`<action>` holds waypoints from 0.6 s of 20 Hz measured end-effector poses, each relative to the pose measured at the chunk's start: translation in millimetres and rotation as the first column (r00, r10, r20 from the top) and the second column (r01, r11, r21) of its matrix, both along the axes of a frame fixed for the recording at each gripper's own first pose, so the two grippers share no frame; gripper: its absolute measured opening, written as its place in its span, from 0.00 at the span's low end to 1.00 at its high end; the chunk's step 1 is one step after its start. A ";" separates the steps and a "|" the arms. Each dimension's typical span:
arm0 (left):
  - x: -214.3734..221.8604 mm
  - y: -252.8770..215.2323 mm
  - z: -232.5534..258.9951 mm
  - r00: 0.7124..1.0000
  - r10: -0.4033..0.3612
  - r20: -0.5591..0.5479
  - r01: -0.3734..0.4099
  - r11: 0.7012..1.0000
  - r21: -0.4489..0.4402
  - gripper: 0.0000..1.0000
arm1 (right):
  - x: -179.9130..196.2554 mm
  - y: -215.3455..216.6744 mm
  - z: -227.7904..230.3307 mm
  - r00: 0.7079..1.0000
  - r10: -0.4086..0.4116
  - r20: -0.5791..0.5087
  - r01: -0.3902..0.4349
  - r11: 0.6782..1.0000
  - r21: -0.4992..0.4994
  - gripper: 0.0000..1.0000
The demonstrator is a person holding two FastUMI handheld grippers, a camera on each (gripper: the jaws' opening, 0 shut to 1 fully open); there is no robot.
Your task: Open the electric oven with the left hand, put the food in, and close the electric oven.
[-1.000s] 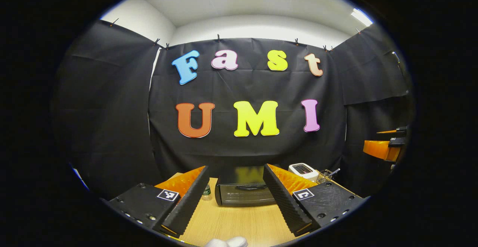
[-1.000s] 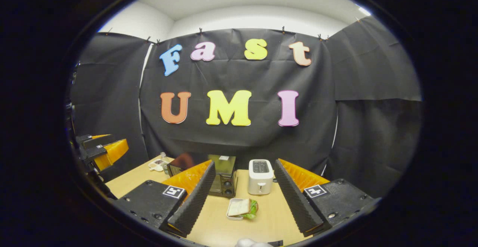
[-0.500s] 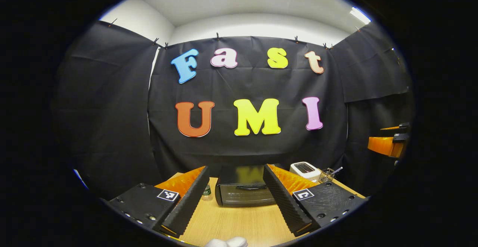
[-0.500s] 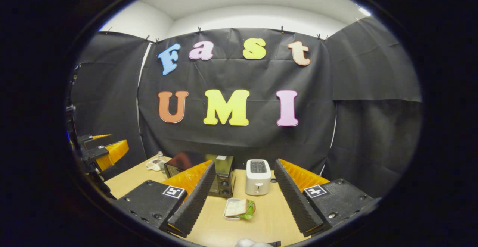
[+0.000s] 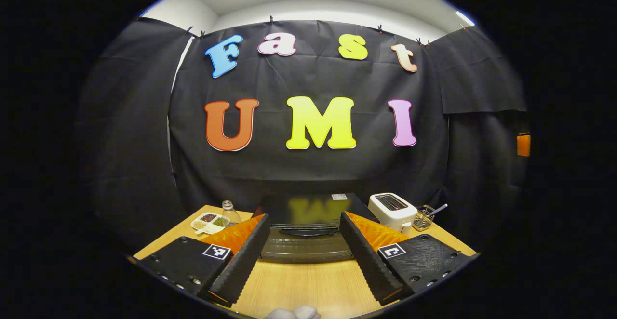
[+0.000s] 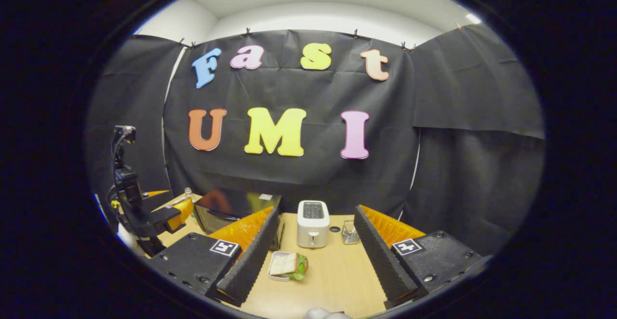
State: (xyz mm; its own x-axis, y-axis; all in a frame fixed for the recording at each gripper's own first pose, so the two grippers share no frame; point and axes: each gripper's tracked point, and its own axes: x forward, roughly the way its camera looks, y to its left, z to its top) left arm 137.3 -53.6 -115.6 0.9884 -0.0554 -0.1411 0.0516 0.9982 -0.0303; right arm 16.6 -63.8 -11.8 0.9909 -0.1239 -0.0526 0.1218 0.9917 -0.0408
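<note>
The oven sits dead ahead of the left gripper, whose fingers are spread wide and empty, with the door handle running crosswise between them. The right gripper is wide too, with the sandwich tray on the bench just ahead.

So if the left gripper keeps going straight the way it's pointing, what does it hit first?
Most likely the electric oven: its closed door and handle sit dead ahead between the open left gripper fingers, with bare table before it. Depth is uncertain.
</note>
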 end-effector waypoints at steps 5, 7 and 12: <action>72.8 -7.1 -50.6 0.997 0.019 -0.077 -0.018 1.000 0.020 0.95 | 2.4 -18.2 -12.4 0.997 -0.061 -0.040 0.062 0.998 0.007 1.00; 95.5 -7.4 -74.5 0.992 0.025 -0.121 -0.022 0.999 0.031 1.00 | 3.9 -22.4 -17.4 0.996 -0.078 -0.051 0.079 0.997 0.017 1.00; 120.3 -11.0 -115.9 0.979 0.018 -0.203 -0.007 0.999 0.054 0.88 | 2.4 -30.5 -30.5 0.990 -0.112 -0.083 0.115 0.993 0.028 1.00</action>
State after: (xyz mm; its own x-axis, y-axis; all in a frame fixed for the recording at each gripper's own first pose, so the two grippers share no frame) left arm 257.6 -64.6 -231.5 0.9395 -0.0301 -0.3413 0.0370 0.9992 0.0139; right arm 19.0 -94.3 -42.2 0.9628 -0.2323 -0.1381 0.2313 0.9726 -0.0234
